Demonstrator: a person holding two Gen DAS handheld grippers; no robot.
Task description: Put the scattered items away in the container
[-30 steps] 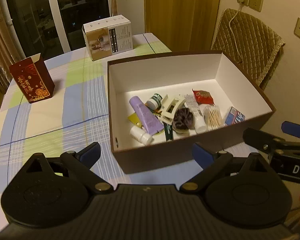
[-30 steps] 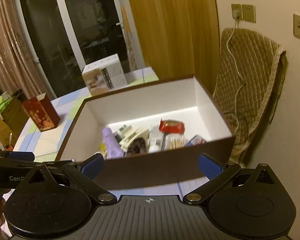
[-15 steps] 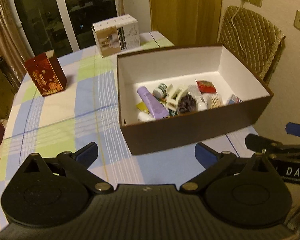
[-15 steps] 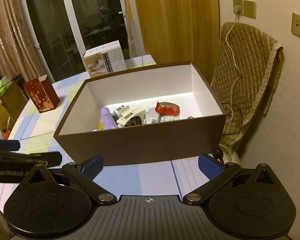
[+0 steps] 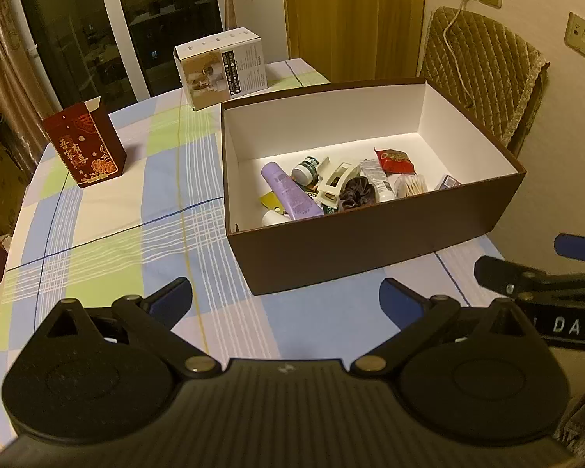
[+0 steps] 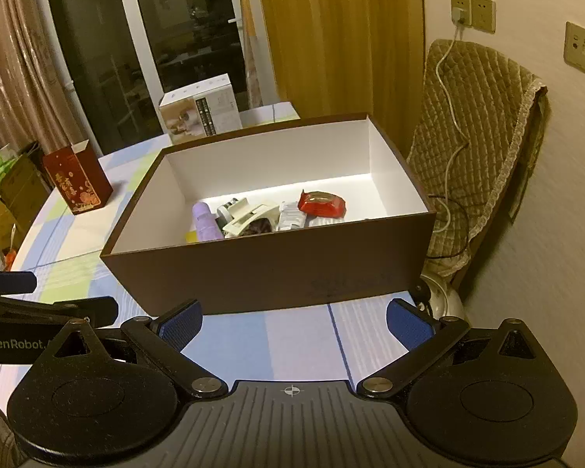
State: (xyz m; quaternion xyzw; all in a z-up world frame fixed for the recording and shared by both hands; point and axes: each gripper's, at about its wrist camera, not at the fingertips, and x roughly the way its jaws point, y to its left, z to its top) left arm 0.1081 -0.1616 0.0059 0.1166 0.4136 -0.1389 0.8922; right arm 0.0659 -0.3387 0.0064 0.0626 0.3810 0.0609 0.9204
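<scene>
A brown box with white inside walls (image 5: 370, 234) (image 6: 269, 269) stands on the checked tablecloth. In it lie a purple tube (image 5: 290, 191) (image 6: 204, 222), a cream hair clip (image 5: 335, 181) (image 6: 249, 216), a dark scrunchie (image 5: 355, 193), a red packet (image 5: 396, 160) (image 6: 321, 202), cotton swabs (image 5: 409, 186) and small bottles. My left gripper (image 5: 286, 298) is open and holds nothing, just short of the box's near wall. Also open and holding nothing, my right gripper (image 6: 294, 321) sits before the same wall. Each gripper shows at the edge of the other's view.
A red gift box (image 5: 84, 144) (image 6: 78, 179) and a white product box (image 5: 222, 70) (image 6: 201, 111) stand farther back on the table (image 5: 109, 210). A quilted pad (image 6: 475, 148) with a cable hangs by the wall on the right. Cardboard boxes (image 6: 7, 187) sit past the table's left edge.
Both grippers have drawn back from the box toward the table's near edge, so the box looks smaller and its near wall hides more of the contents. Both stay open.
</scene>
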